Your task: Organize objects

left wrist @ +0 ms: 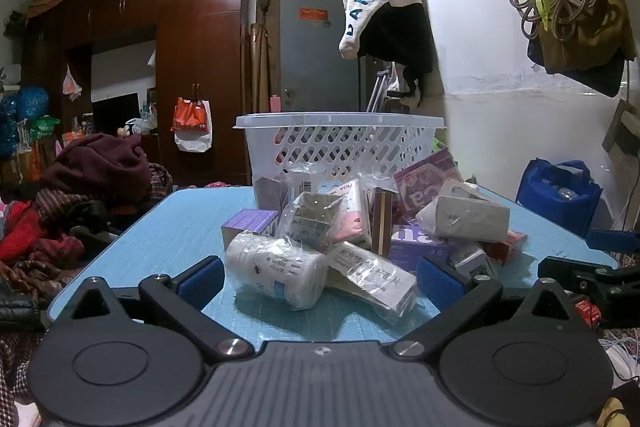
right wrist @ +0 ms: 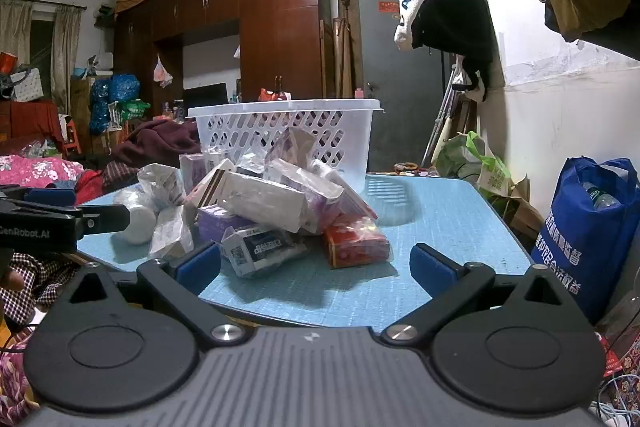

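Note:
A heap of bagged boxes and bottles lies on the blue table (left wrist: pixel 180 223). A white bottle in plastic (left wrist: pixel 276 273) and a clear-wrapped box (left wrist: pixel 376 279) lie nearest my left gripper (left wrist: pixel 320 281), which is open around them without touching. Behind the heap stands a white perforated basket (left wrist: pixel 340 139). In the right wrist view my right gripper (right wrist: pixel 316 269) is open just short of a white and black box (right wrist: pixel 260 251) and a red box (right wrist: pixel 356 245). The basket (right wrist: pixel 280 125) shows behind the heap, and the left gripper's fingers (right wrist: pixel 52 215) show side-on at the left edge.
Piled clothes (left wrist: pixel 80 211) crowd the table's left side. A blue bag (right wrist: pixel 588 231) stands on the floor to the right, by the white wall. A brown wardrobe (right wrist: pixel 276 31) and a grey door (left wrist: pixel 316 55) stand far behind. Bare table surface (right wrist: pixel 436 211) lies right of the heap.

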Available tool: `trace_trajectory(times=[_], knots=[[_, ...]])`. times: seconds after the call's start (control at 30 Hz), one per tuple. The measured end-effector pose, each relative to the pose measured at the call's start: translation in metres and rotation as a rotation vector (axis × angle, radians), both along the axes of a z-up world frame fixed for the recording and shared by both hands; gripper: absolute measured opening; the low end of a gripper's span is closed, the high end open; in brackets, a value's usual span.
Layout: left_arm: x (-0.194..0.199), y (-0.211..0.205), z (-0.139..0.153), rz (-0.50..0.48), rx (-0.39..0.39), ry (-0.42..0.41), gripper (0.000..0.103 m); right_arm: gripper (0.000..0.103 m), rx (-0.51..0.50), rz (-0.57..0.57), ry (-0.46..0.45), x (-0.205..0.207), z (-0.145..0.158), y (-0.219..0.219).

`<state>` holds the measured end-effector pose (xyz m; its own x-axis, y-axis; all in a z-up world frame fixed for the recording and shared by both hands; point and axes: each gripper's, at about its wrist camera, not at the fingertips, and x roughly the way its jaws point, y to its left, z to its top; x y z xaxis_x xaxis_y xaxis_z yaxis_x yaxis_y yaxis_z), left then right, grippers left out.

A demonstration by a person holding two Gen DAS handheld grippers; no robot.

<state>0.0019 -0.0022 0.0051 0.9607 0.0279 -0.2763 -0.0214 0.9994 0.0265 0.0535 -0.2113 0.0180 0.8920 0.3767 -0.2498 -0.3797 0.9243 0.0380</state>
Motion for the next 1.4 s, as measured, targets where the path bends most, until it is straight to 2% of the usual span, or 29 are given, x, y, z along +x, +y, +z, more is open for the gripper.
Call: trace_trajectory(times=[1.4], knots=[[0.0012, -0.001, 0.0001, -0.006, -0.002, 0.017, 0.103, 0.103, 0.008, -0.006, 0.001, 0.0007, 0.003, -0.0059]])
